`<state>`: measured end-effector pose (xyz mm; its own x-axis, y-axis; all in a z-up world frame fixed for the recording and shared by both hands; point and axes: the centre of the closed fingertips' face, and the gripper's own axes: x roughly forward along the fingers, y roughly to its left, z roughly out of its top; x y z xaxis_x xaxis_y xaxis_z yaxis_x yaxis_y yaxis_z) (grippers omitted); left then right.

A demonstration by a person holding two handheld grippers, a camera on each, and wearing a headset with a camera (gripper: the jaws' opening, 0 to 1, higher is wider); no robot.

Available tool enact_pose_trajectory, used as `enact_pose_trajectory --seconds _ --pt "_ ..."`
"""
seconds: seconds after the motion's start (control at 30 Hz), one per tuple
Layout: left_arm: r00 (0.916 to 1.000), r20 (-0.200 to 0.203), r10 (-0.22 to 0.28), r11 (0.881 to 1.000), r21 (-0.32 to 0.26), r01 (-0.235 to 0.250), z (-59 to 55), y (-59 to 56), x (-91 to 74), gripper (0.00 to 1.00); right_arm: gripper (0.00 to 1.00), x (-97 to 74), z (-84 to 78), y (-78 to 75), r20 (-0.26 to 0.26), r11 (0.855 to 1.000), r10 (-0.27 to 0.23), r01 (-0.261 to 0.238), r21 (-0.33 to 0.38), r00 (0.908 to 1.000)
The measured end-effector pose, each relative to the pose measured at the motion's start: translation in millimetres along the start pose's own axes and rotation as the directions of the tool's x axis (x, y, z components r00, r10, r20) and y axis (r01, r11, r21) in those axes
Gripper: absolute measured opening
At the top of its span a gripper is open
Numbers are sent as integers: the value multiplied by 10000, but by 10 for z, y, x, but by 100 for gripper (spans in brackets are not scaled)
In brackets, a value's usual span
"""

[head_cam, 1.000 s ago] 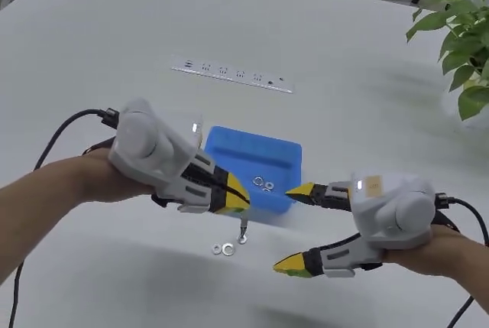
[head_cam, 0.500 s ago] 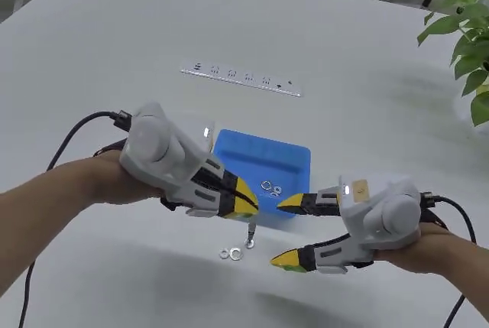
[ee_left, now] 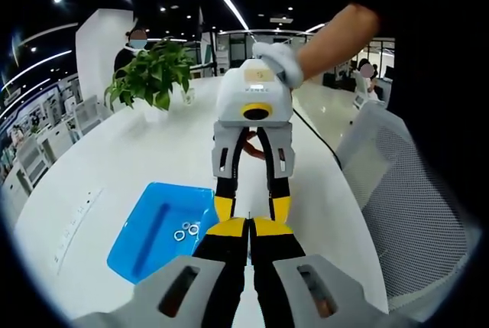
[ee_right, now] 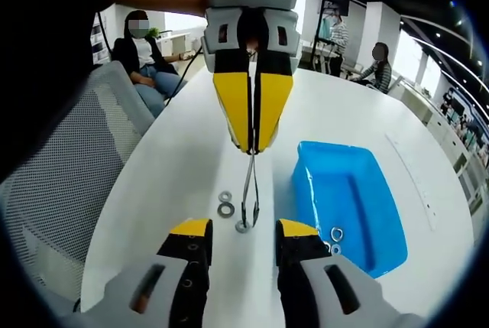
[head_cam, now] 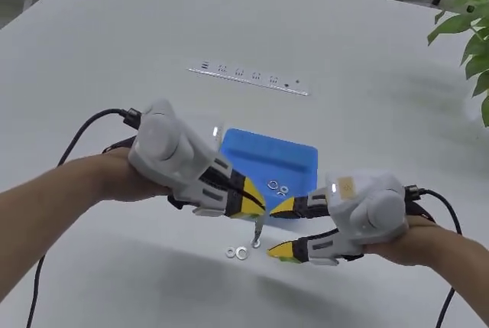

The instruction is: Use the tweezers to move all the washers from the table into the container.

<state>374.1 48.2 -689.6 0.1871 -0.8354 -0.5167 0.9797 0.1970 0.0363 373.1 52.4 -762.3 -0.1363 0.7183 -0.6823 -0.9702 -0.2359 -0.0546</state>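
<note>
Your left gripper pinches the tweezers, right gripper gapes; tips loosely straddle a washer, so lifting could drop it.

Our left gripper, 2 jaws together, faces the gaping right gripper; small silver washers lie in the blue plastic container.

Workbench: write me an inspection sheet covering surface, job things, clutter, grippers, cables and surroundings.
Surface: white table.
Job's things: blue container with washers inside; three table washers; tweezers, tips at one of them.
Clutter: socket strip.
Grippers: left gripper shut on tweezers; right gripper open beside them.
Cables: one cable trailing from each gripper.
Surroundings: plant, mesh chair, seated people.
</note>
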Motion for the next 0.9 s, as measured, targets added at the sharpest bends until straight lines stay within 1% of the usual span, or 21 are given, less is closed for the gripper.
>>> enact_pose_trajectory --seconds 0.23,0.47,0.63,0.9 --pt "10000 -23 -73 10000 27 73 -5 5 8 4 27 73 35 -16 -57 9997 168 -169 -155 9998" --pt "9999 -37 -156 9998 98 156 3 8 38 4 18 112 44 -42 -151 9995 200 -203 -221 9997" --pt "9997 -44 -237 9996 125 237 10 -3 53 4 16 123 44 -53 -210 9995 192 -198 -259 9996" --pt "9996 -101 -274 9994 197 276 13 -7 64 4 12 155 34 -40 -325 9990 336 -345 -273 9989"
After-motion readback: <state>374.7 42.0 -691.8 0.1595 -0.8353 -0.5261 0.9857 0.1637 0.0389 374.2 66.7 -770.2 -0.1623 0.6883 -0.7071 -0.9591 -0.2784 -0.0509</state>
